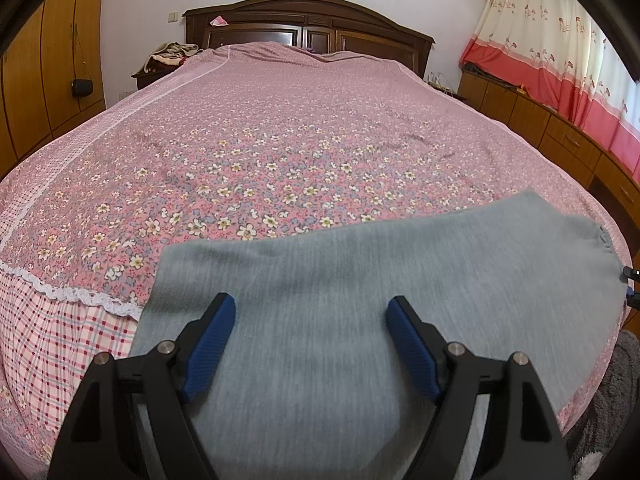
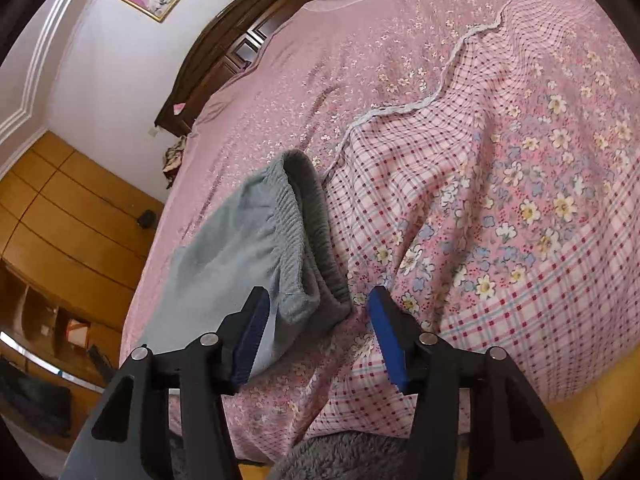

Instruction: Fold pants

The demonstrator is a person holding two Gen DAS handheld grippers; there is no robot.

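Note:
Grey pants (image 1: 360, 280) lie folded flat on the near edge of the bed, running from left to right in the left wrist view. My left gripper (image 1: 311, 304) hovers over the middle of them, jaws wide open, with only flat cloth beneath and nothing pinched. In the right wrist view the pants (image 2: 240, 248) end in a ribbed elastic waistband (image 2: 316, 216). Its near corner sits between the blue pads of my right gripper (image 2: 318, 294). The jaws stand apart and the right pad is clear of the cloth, so the gripper is open.
The bed cover (image 1: 260, 152) is pink and floral with a checked border and lace trim (image 2: 400, 112). A dark wooden headboard (image 1: 312, 28) stands at the far end. Wooden wardrobes (image 1: 52, 60) are to the left, low cabinets (image 1: 560, 132) and curtains to the right. Fuzzy grey fabric (image 2: 344, 456) shows at the bottom.

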